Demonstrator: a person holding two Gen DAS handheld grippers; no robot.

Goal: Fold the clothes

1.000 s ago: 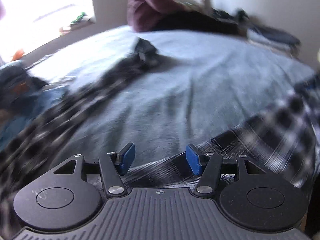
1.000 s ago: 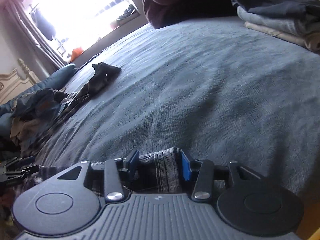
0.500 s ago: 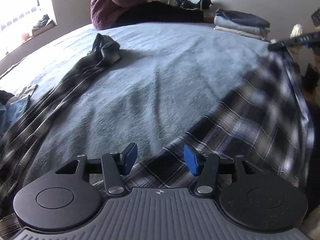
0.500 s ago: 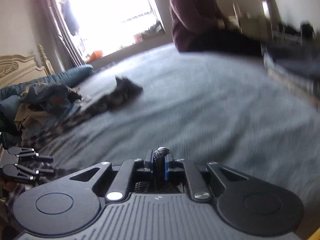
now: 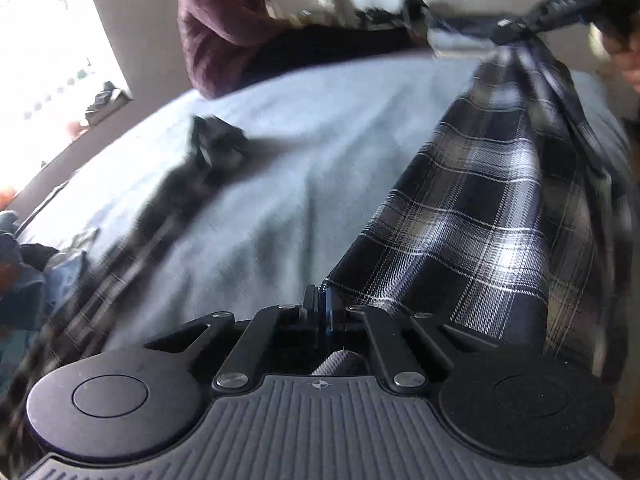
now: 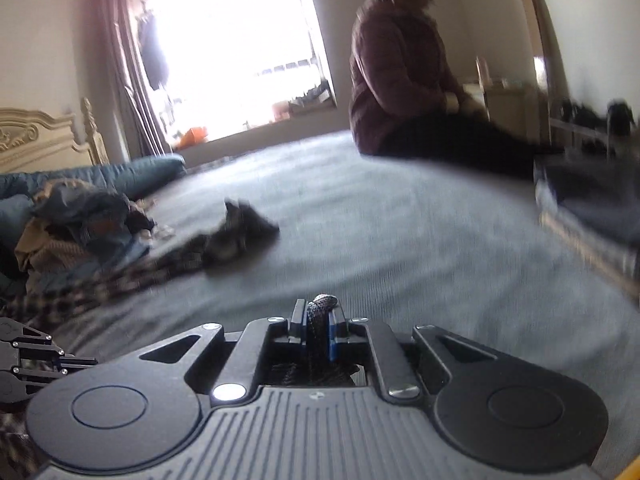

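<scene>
I count one dark navy-and-white plaid flannel shirt in hand, and both tongs hold it. My left tongs are clamped tight on its near hem edge; my right tongs are pinched narrow on a bunched fold of the same cloth. In the left view the shirt runs taut from the left tongs up to the right tongs at the upper right, lifted clear of the grey-blue bedspread. A trailing dark part of the shirt lies crumpled on the bed towards the window. Surroundings: one heap of unsorted clothes in blue and tan at the headboard side, one stack of folded garments at the right edge of the bed, blurred, and one person in a maroon padded jacket seated on the far edge.
</scene>
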